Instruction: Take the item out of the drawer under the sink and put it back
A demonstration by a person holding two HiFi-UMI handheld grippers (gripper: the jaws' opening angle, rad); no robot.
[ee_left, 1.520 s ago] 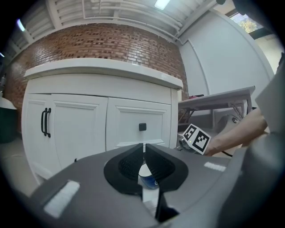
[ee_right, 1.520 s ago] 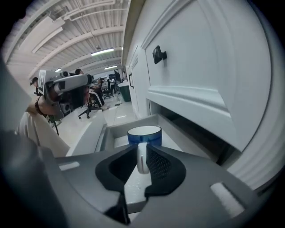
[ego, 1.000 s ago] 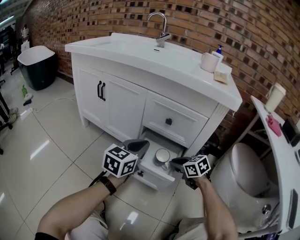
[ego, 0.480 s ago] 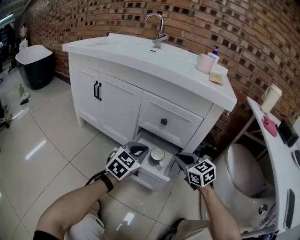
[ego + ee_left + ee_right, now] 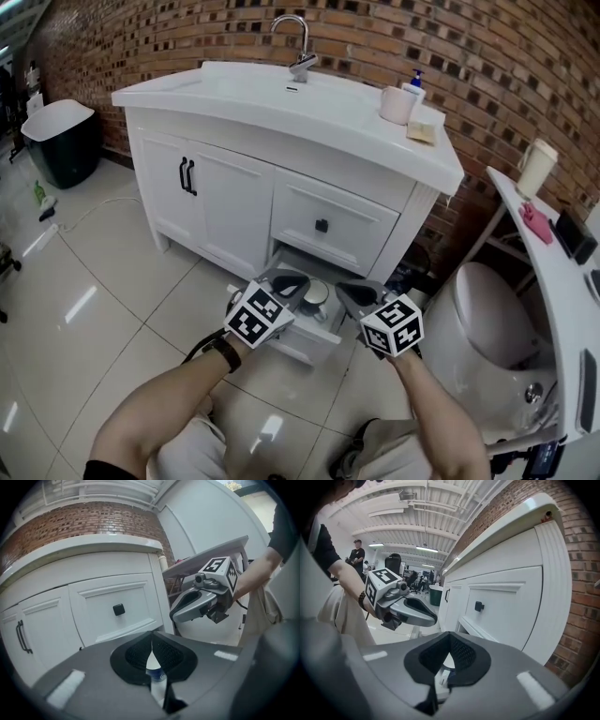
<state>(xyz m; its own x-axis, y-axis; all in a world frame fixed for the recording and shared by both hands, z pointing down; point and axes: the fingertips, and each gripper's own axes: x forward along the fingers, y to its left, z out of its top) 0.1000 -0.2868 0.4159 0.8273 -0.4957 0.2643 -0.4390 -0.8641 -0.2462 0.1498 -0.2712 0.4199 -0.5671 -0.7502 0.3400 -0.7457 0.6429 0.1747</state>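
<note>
Under the white vanity, the bottom drawer [image 5: 305, 342] stands pulled out. Inside it sits a round tin with a pale lid [image 5: 316, 294]. My left gripper [image 5: 289, 281] hovers over the drawer's left part, its tip just beside the tin, jaws shut and empty. My right gripper [image 5: 349, 291] hangs at the drawer's right side, also shut with nothing in it. In the left gripper view the pads [image 5: 140, 653] meet, and a white and blue thing [image 5: 157, 679] shows below through the slit. In the right gripper view the jaws [image 5: 450, 641] are closed too.
Above the open drawer is a closed drawer with a black knob [image 5: 322, 225]. Two cabinet doors with black handles [image 5: 186, 175] lie to the left. A toilet [image 5: 478, 328] stands close on the right, beside a white shelf [image 5: 553, 272]. A dark bin [image 5: 56, 141] stands far left.
Both grippers have come closer together over the drawer. The left tip now partly covers the tin. The head view has shifted, so the vanity sits further left.
</note>
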